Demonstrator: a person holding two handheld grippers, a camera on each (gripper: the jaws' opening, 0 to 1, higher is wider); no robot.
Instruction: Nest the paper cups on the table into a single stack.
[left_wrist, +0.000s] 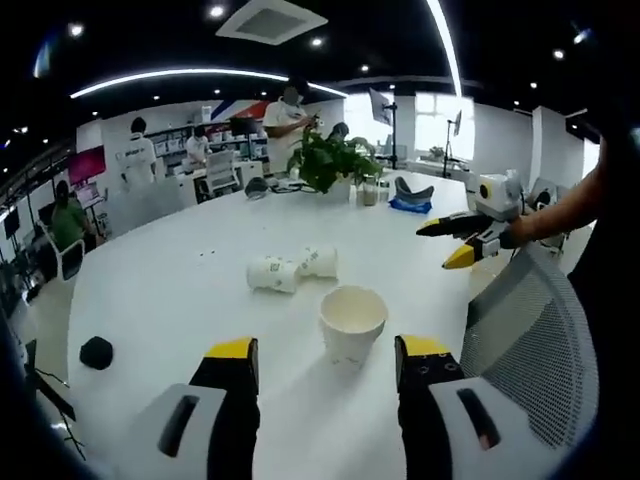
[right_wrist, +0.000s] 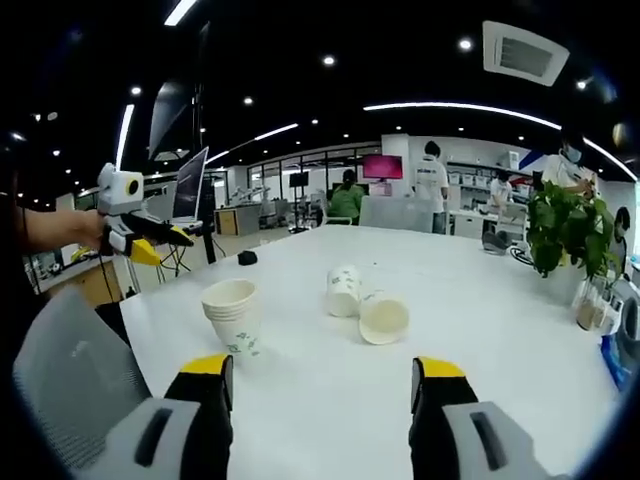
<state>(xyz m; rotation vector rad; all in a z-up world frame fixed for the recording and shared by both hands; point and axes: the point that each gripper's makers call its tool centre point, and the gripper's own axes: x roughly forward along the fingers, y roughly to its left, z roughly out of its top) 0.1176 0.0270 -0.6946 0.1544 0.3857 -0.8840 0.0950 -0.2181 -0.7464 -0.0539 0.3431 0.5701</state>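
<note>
A short stack of nested white paper cups (left_wrist: 352, 322) (right_wrist: 232, 315) stands upright on the white table (left_wrist: 180, 290) (right_wrist: 480, 300). Behind it lie two more cups on their sides, touching: one (left_wrist: 273, 274) (right_wrist: 383, 318) and the other (left_wrist: 318, 262) (right_wrist: 343, 290). My left gripper (left_wrist: 327, 349) is open just in front of the stack, holding nothing; it also appears at the left in the right gripper view (right_wrist: 158, 243). My right gripper (right_wrist: 322, 367) is open and empty, well short of the cups; in the left gripper view it hovers at the table's right edge (left_wrist: 446, 243).
A grey mesh chair back (left_wrist: 530, 340) (right_wrist: 70, 370) stands against the near table edge. A small black object (left_wrist: 96, 352) (right_wrist: 247, 258) lies on the table. A potted plant (left_wrist: 325, 160) (right_wrist: 565, 225) and bottles stand at the far side. People stand at desks beyond.
</note>
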